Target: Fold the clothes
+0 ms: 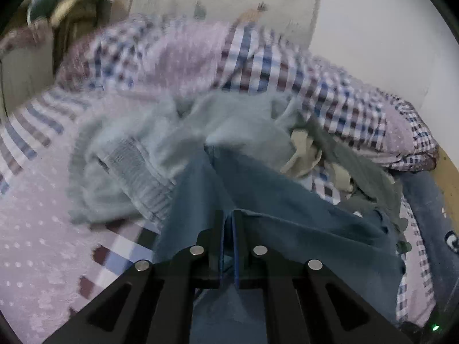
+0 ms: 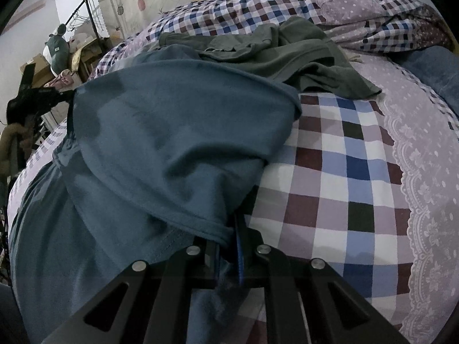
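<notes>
A teal-blue garment (image 1: pixel 258 200) lies on the bed and hangs between both grippers. My left gripper (image 1: pixel 228 218) is shut on its edge, with the cloth stretching away forward and to the right. My right gripper (image 2: pixel 233 226) is shut on another edge of the same blue garment (image 2: pixel 160 132), which drapes over to the left, where the other gripper (image 2: pixel 34 97) holds it. The fingertips of the right gripper are partly hidden by the fold.
The bed has a lilac and checked cover (image 2: pixel 344 172). A pale grey garment (image 1: pixel 123 157) lies ahead left in the left wrist view. A dark green garment (image 2: pixel 287 51) lies behind the blue one. A rumpled checked quilt (image 1: pixel 258 57) is at the back. Clutter and a rack (image 2: pixel 83 14) stand far left.
</notes>
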The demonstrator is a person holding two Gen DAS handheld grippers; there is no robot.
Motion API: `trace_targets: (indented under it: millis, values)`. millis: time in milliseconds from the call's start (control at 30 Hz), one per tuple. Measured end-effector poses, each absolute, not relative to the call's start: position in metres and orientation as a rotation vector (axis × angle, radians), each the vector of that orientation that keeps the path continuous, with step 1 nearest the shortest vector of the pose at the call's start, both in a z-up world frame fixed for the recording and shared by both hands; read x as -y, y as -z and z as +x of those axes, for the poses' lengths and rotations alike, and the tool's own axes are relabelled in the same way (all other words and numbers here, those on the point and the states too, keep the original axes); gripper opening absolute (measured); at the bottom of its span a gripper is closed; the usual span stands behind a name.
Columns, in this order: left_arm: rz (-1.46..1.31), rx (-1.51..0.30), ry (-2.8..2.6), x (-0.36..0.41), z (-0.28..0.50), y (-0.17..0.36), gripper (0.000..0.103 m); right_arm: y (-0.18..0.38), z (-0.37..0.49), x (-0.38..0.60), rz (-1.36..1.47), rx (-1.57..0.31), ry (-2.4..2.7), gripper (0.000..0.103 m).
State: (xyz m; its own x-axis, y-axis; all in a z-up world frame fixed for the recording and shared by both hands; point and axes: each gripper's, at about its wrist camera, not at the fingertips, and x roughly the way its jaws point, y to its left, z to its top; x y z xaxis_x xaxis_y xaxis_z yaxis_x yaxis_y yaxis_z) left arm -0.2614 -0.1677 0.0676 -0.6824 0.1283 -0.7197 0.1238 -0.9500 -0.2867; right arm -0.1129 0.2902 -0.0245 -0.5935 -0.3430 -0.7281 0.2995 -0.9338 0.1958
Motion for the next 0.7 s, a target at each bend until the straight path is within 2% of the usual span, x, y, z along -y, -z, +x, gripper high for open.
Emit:
trace_targets:
  millis: [100, 167, 233, 333, 433, 500, 533, 567, 600, 700]
  values:
    - [-1.362, 0.518, -2.823, 0.175, -0.266, -0.051, 0.032, 0.024, -0.113, -0.29, 1.17, 0.075, 2.521, 0.008]
    - [-1.296, 0.591, -2.821, 0.183, -0.247, -0.049, 0.063, 0.024, -0.113, -0.29, 1.171, 0.076, 2.52, 0.008]
    - [-1.218, 0.638, -2.826, 0.189, -0.221, -0.046, 0.074, 0.024, -0.114, -0.291, 1.172, 0.08, 2.518, 0.008]
    - [-1.219, 0.614, -2.813, 0.189, -0.201, -0.037, 0.074, 0.024, -0.113, -0.292, 1.173, 0.085, 2.516, 0.008]
    - [-1.28, 0.508, -2.794, 0.175, -0.199, -0.024, 0.074, 0.024, -0.113, -0.291, 1.171, 0.079, 2.52, 0.008]
    - [-1.314, 0.449, -2.794, 0.165, -0.204, -0.02, 0.066, 0.024, -0.112, -0.29, 1.17, 0.073, 2.524, 0.008]
    - [-1.336, 0.422, -2.798, 0.16, -0.207, -0.018, 0.048, 0.024, -0.111, -0.289, 1.169, 0.07, 2.525, 0.008]
    - [-1.363, 0.396, -2.808, 0.157, -0.21, -0.016, 0.02, 0.024, -0.111, -0.289, 1.168, 0.067, 2.528, 0.008]
    - [-1.378, 0.389, -2.814, 0.155, -0.213, -0.015, 0.007, 0.023, -0.111, -0.289, 1.166, 0.063, 2.53, 0.008]
    - [-1.34, 0.451, -2.828, 0.159, -0.213, -0.021, 0.004, 0.022, -0.11, -0.289, 1.152, 0.058, 2.541, 0.007]
